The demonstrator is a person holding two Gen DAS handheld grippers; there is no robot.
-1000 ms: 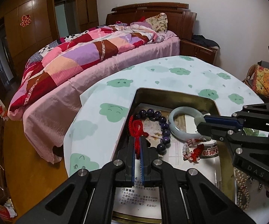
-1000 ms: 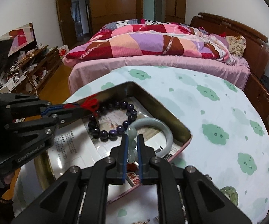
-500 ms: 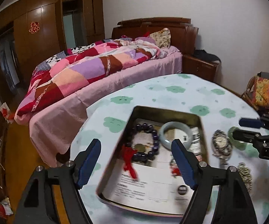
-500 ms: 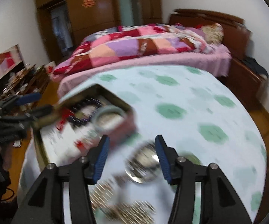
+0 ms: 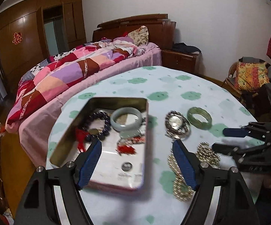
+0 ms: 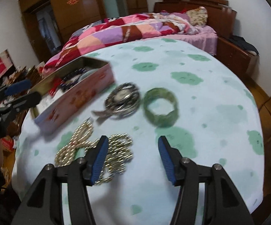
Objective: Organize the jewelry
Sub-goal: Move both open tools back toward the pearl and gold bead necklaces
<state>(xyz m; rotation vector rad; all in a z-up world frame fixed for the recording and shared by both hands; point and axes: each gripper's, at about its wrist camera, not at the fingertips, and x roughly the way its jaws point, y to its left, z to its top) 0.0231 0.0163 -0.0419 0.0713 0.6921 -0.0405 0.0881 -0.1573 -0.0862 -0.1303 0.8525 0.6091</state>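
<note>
A pink tin [image 5: 146,116] on the table holds a dark purple bead bracelet [image 5: 99,125] with a red tassel, a pale jade bangle [image 5: 126,119] and a small red-and-white bracelet [image 5: 127,147]. Right of the tin lie a metal watch [image 5: 176,123], a green bangle [image 5: 199,118] and gold bead strings [image 5: 180,180]. My left gripper [image 5: 136,146] hangs open and empty over the tin's near end. My right gripper [image 6: 133,140] is opening with nothing between its fingers, above the gold beads [image 6: 116,150], short of the watch [image 6: 122,97] and the green bangle [image 6: 160,106].
The round table [image 5: 173,86] wears a white cloth with green clouds. A bed with a patchwork quilt [image 5: 75,69] stands behind it, a nightstand [image 5: 180,60] to its right and a chair with a yellow cushion [image 5: 251,75] at the far right.
Both grippers were shut inside the tin, the left on the red tassel, the right on the jade bangle. Both let go, opened and drew back; the right swung over the loose jewellery.
</note>
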